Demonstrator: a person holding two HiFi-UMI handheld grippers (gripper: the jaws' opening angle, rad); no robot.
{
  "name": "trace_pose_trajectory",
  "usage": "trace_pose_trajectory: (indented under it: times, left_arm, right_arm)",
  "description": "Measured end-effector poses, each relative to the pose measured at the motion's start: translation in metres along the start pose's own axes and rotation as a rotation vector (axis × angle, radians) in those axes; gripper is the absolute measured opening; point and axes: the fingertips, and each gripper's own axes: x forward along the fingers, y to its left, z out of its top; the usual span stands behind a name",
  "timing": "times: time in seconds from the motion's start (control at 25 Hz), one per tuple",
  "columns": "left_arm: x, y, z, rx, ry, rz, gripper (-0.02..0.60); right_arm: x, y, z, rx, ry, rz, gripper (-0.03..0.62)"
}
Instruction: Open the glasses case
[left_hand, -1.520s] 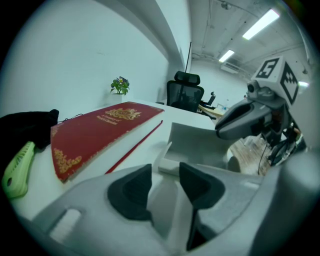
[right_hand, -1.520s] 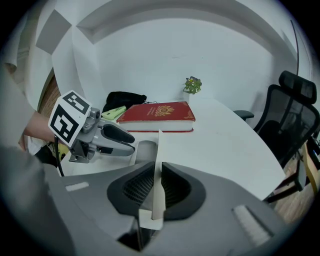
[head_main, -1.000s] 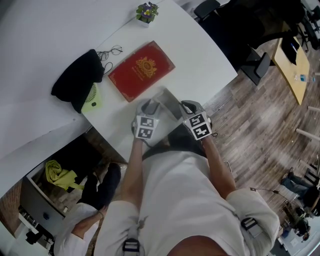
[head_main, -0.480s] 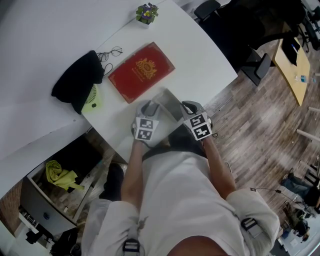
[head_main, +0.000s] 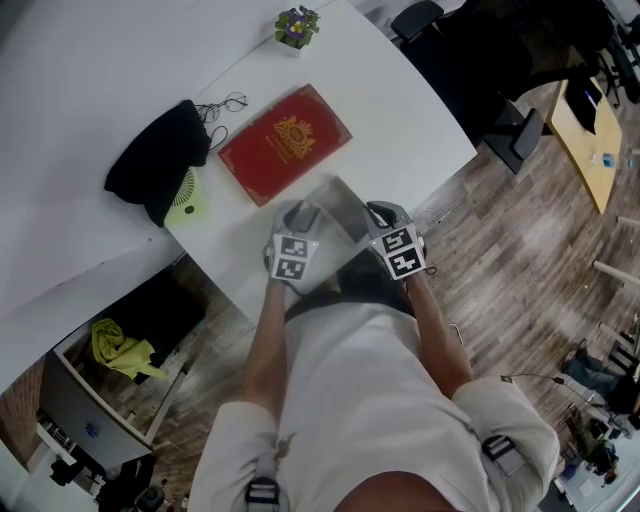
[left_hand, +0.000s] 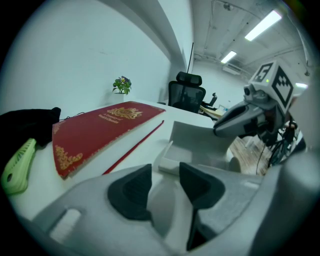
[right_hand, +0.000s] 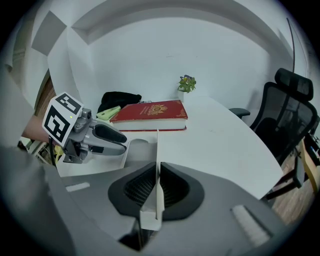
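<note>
Right gripper view, right gripper (right_hand: 157, 172) pinching glasses case (right_hand: 141, 151) lid, left gripper (left_hand: 165, 176) clamping its base.

The head view looks steeply down from above the person onto the white desk (head_main: 410, 100). Both gripper views sit low and close over the desk's near edge, facing away from the person along their own fingers (left_hand: 129, 192). All three views share the glasses case (head_main: 338, 203), the red book (head_main: 283, 141) and the potted plant (head_main: 294, 24).

We seem to be in an office: a white desk (head_main: 400, 120), a black swivel chair (right_hand: 287, 120), ceiling strip lights (left_hand: 262, 25), wood-plank floor (head_main: 520, 260).
</note>
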Motion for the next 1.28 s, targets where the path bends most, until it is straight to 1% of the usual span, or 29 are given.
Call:
trace_pose_trajectory:
  times: [0.32, 0.88, 0.96, 1.04, 1.16, 1.28]
  left_arm:
    - [-0.003, 0.0, 0.004, 0.001, 0.006, 0.0, 0.175]
    - [-0.004, -0.001, 0.005, 0.004, 0.012, 0.01, 0.173]
    - [-0.003, -0.001, 0.004, 0.008, 0.013, 0.017, 0.172]
    - [-0.002, -0.001, 0.003, 0.018, 0.013, 0.024, 0.169]
    - [-0.007, -0.003, 0.007, 0.026, 0.003, 0.03, 0.169]
    - [-0.018, -0.004, 0.014, 0.029, -0.014, 0.039, 0.169]
  right_arm:
    - [0.002, -0.004, -0.001, 0.004, -0.012, -0.014, 0.026]
    - [-0.001, -0.008, -0.001, 0.026, -0.001, -0.037, 0.031]
    - [-0.001, -0.009, 0.001, 0.025, -0.009, -0.048, 0.044]
    - [-0.002, -0.01, -0.001, 0.026, -0.018, -0.056, 0.08]
    - [-0.005, -0.012, 0.004, 0.019, -0.053, -0.076, 0.115]
    - [-0.015, -0.01, 0.011, 0.028, -0.081, -0.089, 0.12]
